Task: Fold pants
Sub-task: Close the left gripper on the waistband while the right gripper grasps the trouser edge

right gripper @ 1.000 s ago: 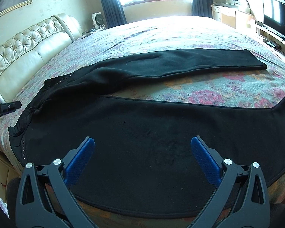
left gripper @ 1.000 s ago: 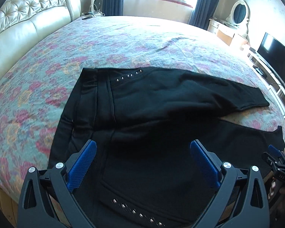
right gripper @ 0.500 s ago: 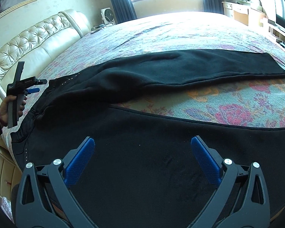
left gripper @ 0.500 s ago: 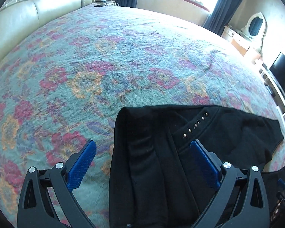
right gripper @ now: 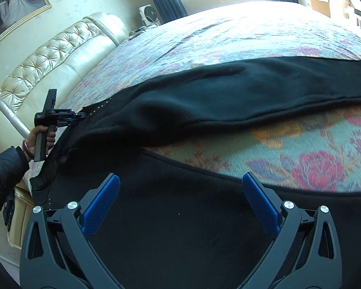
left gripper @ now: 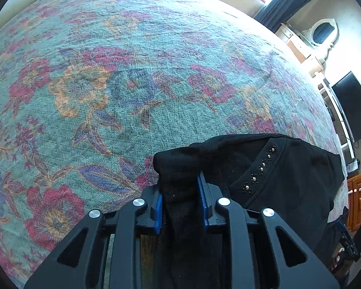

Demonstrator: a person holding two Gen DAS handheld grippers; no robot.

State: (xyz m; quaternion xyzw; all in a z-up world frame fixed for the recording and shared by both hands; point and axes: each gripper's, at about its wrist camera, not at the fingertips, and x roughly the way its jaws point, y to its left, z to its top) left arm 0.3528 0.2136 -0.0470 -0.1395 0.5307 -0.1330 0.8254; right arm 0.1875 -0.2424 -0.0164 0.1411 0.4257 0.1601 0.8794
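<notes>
Black pants (right gripper: 240,96) lie spread on the flowered bedspread (left gripper: 132,72), legs apart, the far leg running right and the near leg (right gripper: 192,228) under my right gripper. A row of metal studs (left gripper: 260,168) marks the waist. My left gripper (left gripper: 180,192) is shut on a bunched fold of the waistband (left gripper: 178,166) at the pants' far corner. It shows in the right wrist view (right gripper: 60,116) at the waist, held by a hand. My right gripper (right gripper: 180,200) is open and empty just above the near leg.
A cream tufted headboard (right gripper: 48,60) runs along the left. A television (left gripper: 353,106) and a dresser with oval mirror (left gripper: 322,33) stand at the right. A fan (right gripper: 149,15) stands by the window. The bed edge drops away under the waist.
My left gripper moved to the waist's far corner and shut on the waistband, which now bunches up between its pads. My right gripper moved closer over the near leg and stayed open.
</notes>
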